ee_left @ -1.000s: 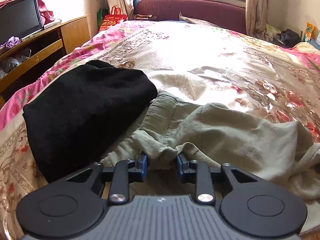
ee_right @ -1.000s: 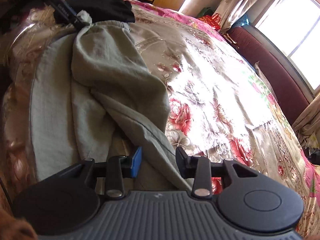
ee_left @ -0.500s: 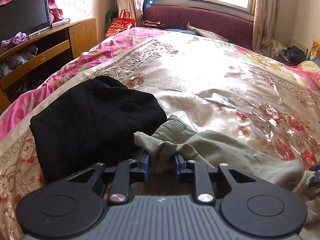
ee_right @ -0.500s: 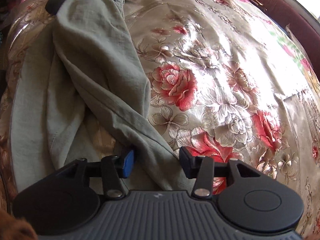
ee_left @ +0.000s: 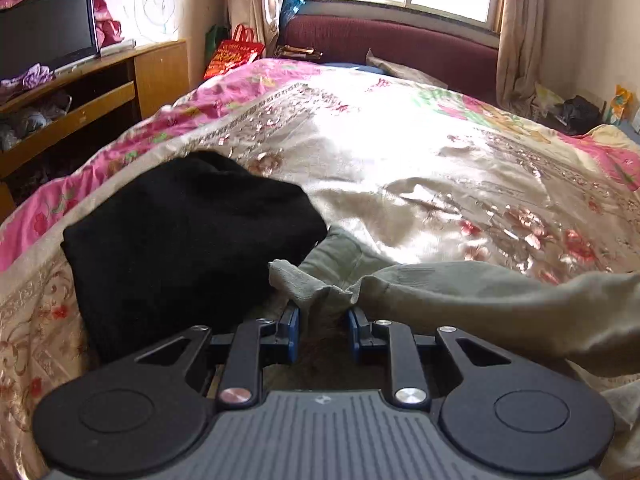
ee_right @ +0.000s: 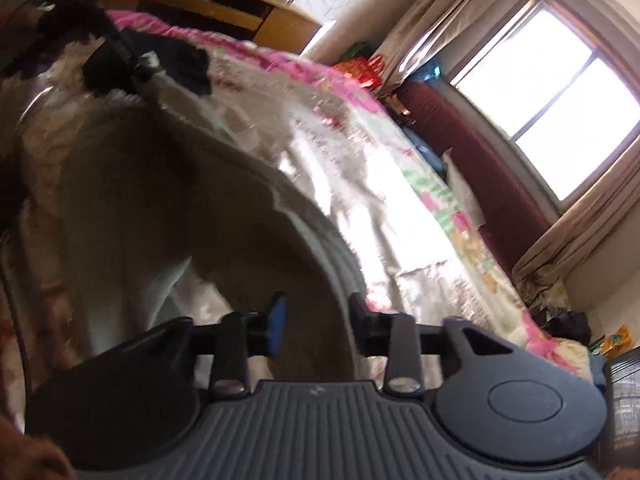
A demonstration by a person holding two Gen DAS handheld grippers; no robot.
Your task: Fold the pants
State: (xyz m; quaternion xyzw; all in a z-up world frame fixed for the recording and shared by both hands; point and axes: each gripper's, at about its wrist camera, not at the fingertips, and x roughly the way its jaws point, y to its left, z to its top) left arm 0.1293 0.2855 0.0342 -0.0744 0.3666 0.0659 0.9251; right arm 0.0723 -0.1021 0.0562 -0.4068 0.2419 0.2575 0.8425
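The grey-green pants [ee_left: 460, 292] lie crumpled on the floral bedcover [ee_left: 400, 152]. My left gripper [ee_left: 322, 322] is shut on a bunched corner of them, right beside a folded black garment [ee_left: 180, 248]. In the blurred right wrist view the pants [ee_right: 180, 200] rise off the bed in a tall arch towards my right gripper [ee_right: 318, 320]. Its jaws are opening, and a thick fold of the cloth fills the gap between them and hangs from them. The left gripper [ee_right: 116, 60] shows far off at the top left, holding the other end.
A wooden cabinet [ee_left: 80, 92] with a television [ee_left: 48, 28] stands left of the bed. A maroon sofa [ee_left: 400, 44] runs under the window, with a red bag [ee_left: 232, 54] beside it. Bags and clutter lie at the far right [ee_left: 576, 112].
My right gripper has risen with the pants' cloth, pulling it up into an arch, and its view now tilts toward the window. The left gripper has kept its hold and barely moved.
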